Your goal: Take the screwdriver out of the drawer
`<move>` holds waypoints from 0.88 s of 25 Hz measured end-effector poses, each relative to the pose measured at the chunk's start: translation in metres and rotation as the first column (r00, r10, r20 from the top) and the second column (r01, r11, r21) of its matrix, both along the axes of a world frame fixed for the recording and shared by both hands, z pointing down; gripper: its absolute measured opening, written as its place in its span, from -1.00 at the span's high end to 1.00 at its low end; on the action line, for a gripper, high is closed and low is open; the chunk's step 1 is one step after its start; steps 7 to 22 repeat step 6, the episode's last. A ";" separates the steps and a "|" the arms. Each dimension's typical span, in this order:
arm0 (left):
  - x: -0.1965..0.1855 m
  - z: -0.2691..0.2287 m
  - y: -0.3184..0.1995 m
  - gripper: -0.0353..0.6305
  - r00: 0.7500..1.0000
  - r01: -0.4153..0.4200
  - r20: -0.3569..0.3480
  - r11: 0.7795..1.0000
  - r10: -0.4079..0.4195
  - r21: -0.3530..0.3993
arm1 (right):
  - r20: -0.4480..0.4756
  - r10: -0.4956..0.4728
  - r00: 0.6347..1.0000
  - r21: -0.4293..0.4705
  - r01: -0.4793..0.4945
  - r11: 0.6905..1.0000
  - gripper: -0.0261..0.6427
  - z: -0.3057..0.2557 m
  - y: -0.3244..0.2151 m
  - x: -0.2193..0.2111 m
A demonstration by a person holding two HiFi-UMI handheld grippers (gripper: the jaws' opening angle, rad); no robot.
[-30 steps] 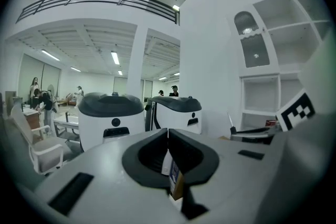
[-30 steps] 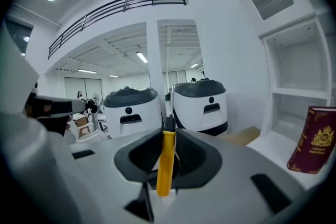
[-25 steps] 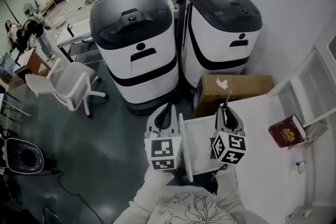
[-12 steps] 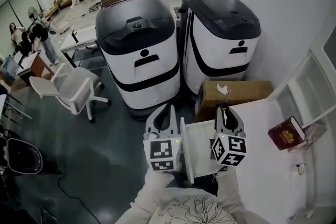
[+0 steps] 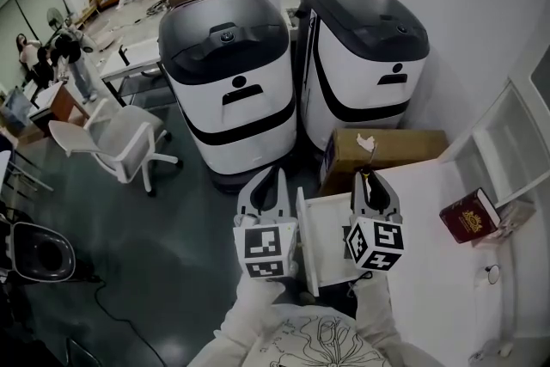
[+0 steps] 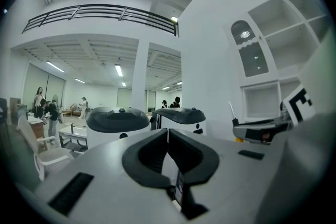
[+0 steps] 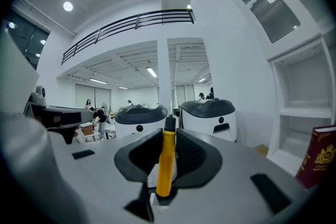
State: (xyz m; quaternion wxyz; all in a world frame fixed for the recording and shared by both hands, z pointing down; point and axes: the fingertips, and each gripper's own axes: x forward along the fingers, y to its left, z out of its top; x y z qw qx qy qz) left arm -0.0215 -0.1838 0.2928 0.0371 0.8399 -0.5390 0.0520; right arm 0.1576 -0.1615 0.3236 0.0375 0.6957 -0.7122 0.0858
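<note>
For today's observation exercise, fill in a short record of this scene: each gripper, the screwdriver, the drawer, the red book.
left gripper: jaws together, nothing held
right gripper: shut on the screwdriver
screwdriver: yellow handle between the jaws, shaft pointing forward
drawer: pulled open, between the two grippers
red book: right of the right gripper

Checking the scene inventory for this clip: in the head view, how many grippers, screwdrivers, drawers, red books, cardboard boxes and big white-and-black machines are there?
grippers: 2 (left gripper, right gripper)
screwdriver: 1, between the right gripper's fingers
drawer: 1
red book: 1
cardboard box: 1
white-and-black machines: 2
Total: 8
</note>
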 end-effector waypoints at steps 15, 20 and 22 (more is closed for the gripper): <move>0.001 0.003 -0.001 0.87 1.000 0.001 -0.008 1.000 -0.001 0.000 | -0.004 -0.003 1.000 0.000 0.003 1.000 0.69 0.003 -0.001 -0.001; 0.001 0.003 -0.001 0.87 1.000 0.001 -0.008 1.000 -0.001 0.000 | -0.004 -0.003 1.000 0.000 0.003 1.000 0.69 0.003 -0.001 -0.001; 0.001 0.003 -0.001 0.87 1.000 0.001 -0.008 1.000 -0.001 0.000 | -0.004 -0.003 1.000 0.000 0.003 1.000 0.69 0.003 -0.001 -0.001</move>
